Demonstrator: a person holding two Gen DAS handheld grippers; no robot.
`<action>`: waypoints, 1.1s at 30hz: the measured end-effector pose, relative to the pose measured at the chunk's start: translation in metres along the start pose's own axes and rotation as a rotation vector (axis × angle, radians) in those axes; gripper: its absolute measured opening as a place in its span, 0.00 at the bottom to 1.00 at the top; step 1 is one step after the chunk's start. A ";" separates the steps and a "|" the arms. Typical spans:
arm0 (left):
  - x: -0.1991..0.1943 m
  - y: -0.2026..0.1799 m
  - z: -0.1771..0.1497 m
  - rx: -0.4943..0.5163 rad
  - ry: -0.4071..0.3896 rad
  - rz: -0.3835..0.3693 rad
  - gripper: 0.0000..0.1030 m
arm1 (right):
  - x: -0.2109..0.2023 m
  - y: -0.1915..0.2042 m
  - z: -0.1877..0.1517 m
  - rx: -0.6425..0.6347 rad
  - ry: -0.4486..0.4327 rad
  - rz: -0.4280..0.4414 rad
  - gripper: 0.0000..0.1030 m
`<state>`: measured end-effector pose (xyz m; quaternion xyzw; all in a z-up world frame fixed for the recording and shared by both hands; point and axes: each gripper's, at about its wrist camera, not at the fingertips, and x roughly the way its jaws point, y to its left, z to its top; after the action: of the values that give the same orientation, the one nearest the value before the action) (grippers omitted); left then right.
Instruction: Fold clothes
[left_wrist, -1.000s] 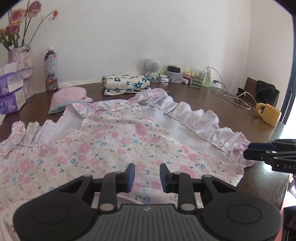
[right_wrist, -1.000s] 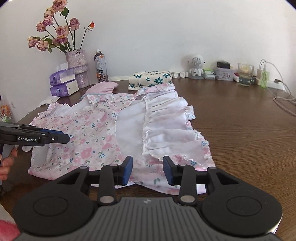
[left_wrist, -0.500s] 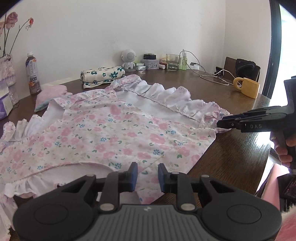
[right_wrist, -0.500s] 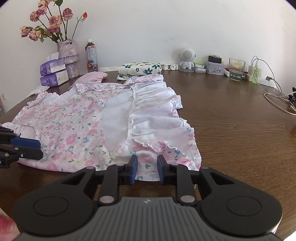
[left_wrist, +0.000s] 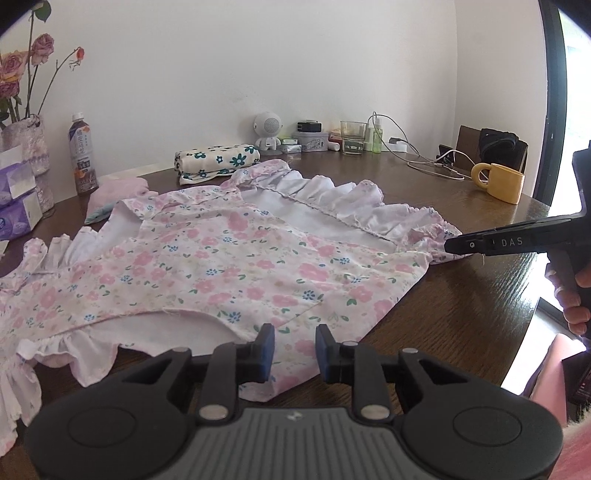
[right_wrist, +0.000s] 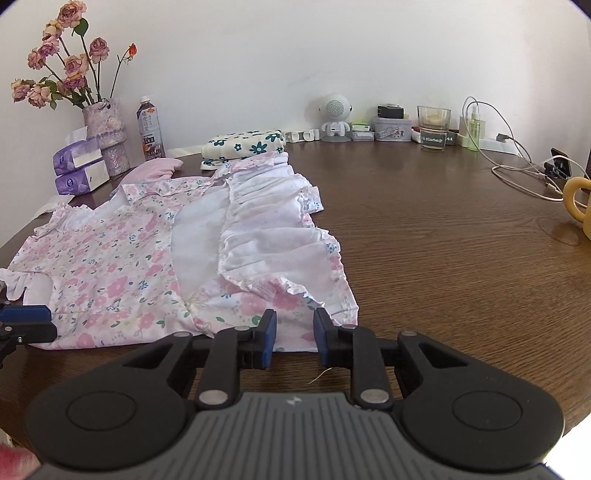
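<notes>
Left wrist view: floral dress (left_wrist: 236, 254) spread flat on tabletop (left_wrist: 461, 295), long axis left-right. Left claw (left_wrist: 292, 350) parted, empty, at near hem. Right claw (right_wrist: 291, 334) parted, empty, at ruffled hem corner; each corner nearest its own claw.

A pink floral dress (right_wrist: 147, 258) with a white ruffled hem is lying spread across a dark wooden desk (right_wrist: 443, 258), and the right gripper (right_wrist: 291, 338) is hovering at its near edge with its blue-padded fingers (right_wrist: 266, 341) parted and the hem showing between them. At the far left edge, the tips of the left gripper (right_wrist: 26, 325) are sitting beside the dress's other near corner. Along the white wall behind, a vase of dried roses (right_wrist: 105, 136), a drink bottle (right_wrist: 149, 127), a folded floral cloth (right_wrist: 243, 144), a small round white robot figure (right_wrist: 334, 116) and a glass (right_wrist: 433, 127) are standing, while a yellow mug (right_wrist: 578, 206) is peeking in at the right.
</notes>
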<state>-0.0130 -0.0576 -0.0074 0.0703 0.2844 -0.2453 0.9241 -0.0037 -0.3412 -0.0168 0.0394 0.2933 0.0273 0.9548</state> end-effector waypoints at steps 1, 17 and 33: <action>-0.001 0.002 0.000 -0.016 0.000 -0.002 0.23 | -0.001 0.001 0.001 0.006 0.003 0.002 0.22; -0.026 0.016 0.003 -0.029 -0.047 0.076 0.55 | -0.003 0.060 0.011 -0.102 -0.040 0.150 0.59; -0.019 -0.008 0.006 0.401 0.077 -0.006 0.45 | -0.022 0.040 0.001 -0.624 0.012 0.002 0.77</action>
<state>-0.0272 -0.0586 0.0084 0.2614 0.2650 -0.2969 0.8793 -0.0224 -0.3027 0.0001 -0.2553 0.2764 0.1174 0.9190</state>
